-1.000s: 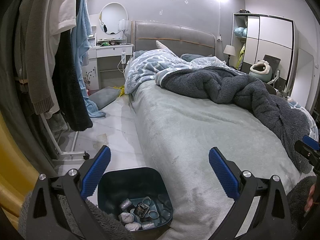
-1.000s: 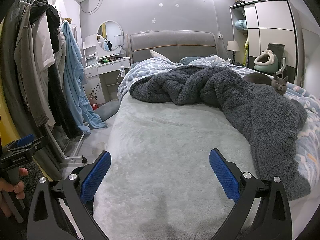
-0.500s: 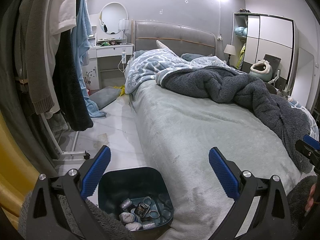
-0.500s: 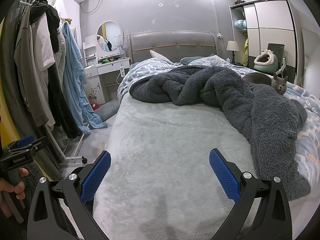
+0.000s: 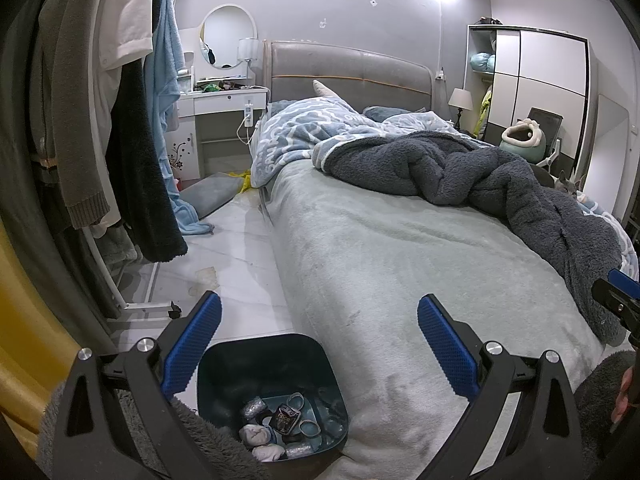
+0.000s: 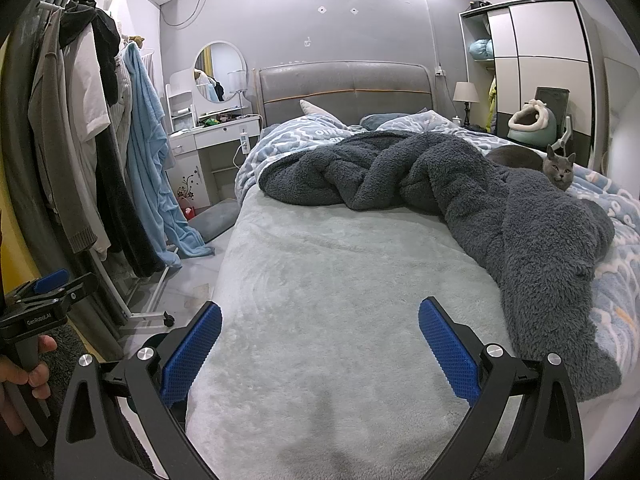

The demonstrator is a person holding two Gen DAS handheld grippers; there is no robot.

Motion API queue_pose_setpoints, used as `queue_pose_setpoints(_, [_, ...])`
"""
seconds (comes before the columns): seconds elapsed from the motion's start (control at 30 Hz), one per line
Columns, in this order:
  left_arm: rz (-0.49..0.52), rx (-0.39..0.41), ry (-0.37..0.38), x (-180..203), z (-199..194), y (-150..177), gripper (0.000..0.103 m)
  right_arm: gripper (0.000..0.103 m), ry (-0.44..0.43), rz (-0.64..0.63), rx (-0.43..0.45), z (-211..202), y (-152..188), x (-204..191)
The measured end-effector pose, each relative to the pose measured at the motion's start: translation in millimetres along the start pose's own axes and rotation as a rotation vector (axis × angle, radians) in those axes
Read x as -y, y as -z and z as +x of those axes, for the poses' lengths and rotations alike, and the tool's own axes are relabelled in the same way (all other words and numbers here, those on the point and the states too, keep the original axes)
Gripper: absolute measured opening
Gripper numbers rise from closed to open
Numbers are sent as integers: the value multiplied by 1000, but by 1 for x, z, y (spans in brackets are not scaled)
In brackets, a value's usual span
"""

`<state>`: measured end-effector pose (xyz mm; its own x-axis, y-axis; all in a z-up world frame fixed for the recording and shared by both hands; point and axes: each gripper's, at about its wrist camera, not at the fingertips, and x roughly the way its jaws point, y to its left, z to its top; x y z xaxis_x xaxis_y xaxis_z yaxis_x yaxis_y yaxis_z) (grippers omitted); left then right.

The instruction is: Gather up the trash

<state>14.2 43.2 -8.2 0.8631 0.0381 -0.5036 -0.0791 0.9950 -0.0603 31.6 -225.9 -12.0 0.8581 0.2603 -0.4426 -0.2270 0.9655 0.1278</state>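
Both grippers, left gripper and right gripper, spread wide and empty over the bed, trash lying in the bin beside it, probably between pickups, calling for another scrap.

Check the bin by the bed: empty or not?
Not empty. The dark bin holds wrappers, rings and white wads across its bottom, far from full.
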Motion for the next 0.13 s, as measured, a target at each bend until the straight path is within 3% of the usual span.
queue_pose_setpoints(0.13, [7,5,-7,-3,-1,2,100,100,0,0,0,0,0,0])
